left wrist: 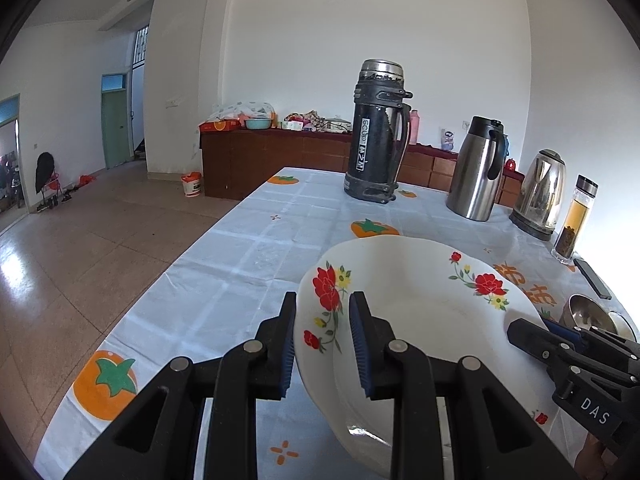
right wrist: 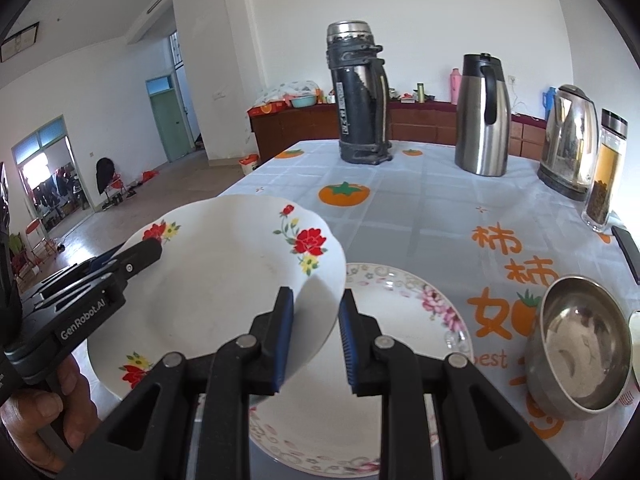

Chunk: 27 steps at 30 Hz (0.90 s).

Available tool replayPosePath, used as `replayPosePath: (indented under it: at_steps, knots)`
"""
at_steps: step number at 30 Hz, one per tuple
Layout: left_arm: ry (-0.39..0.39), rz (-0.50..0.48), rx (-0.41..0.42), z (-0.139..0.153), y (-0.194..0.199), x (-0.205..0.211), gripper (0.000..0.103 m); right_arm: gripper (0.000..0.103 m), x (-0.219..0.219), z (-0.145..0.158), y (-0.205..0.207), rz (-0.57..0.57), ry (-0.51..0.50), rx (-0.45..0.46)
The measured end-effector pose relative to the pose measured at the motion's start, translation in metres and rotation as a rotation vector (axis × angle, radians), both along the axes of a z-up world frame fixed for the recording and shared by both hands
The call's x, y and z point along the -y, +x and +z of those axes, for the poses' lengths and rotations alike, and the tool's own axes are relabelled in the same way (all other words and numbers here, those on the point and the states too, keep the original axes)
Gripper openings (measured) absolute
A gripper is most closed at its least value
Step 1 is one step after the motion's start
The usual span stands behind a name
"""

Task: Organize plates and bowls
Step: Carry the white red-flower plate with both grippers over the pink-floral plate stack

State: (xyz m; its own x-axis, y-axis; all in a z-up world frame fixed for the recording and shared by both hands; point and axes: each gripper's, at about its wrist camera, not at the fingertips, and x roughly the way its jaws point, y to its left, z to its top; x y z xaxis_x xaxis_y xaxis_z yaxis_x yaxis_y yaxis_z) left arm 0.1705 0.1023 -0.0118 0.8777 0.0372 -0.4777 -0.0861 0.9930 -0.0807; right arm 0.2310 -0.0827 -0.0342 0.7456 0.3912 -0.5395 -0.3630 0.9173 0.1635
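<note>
Both grippers hold one red-flowered plate (right wrist: 224, 280) between them, lifted off the surface (left wrist: 240, 248) and tilted. The left gripper (left wrist: 322, 344) has its jaws narrowly parted and clamped on the plate's left rim, one pad on each face. The right gripper (right wrist: 314, 340) grips the opposite rim (in its own view only the left pad plainly presses the edge, while in the left view its fingers close over the rim from the right). A hand (right wrist: 44, 420) grasps the left gripper's handle at the lower left of the right view.

Beneath the raised plate lies a second plate (right wrist: 400, 308) with pink flowers, flat on the persimmon-print cloth. A steel bowl (right wrist: 580, 352) sits upright just right of it. At the far end stand a black flask (right wrist: 360, 96), a steel jug (right wrist: 484, 120), a kettle (right wrist: 568, 140) and a tea bottle (right wrist: 606, 168), well apart from the plates.
</note>
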Motion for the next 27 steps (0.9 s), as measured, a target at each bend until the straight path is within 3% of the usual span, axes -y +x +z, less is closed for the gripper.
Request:
replayPosePath:
  at_steps: [27]
  knots:
    - [0.017,-0.05,-0.024,-0.003,0.012,0.053,0.028,0.023,0.051,0.001,0.001,-0.096,0.018,0.007]
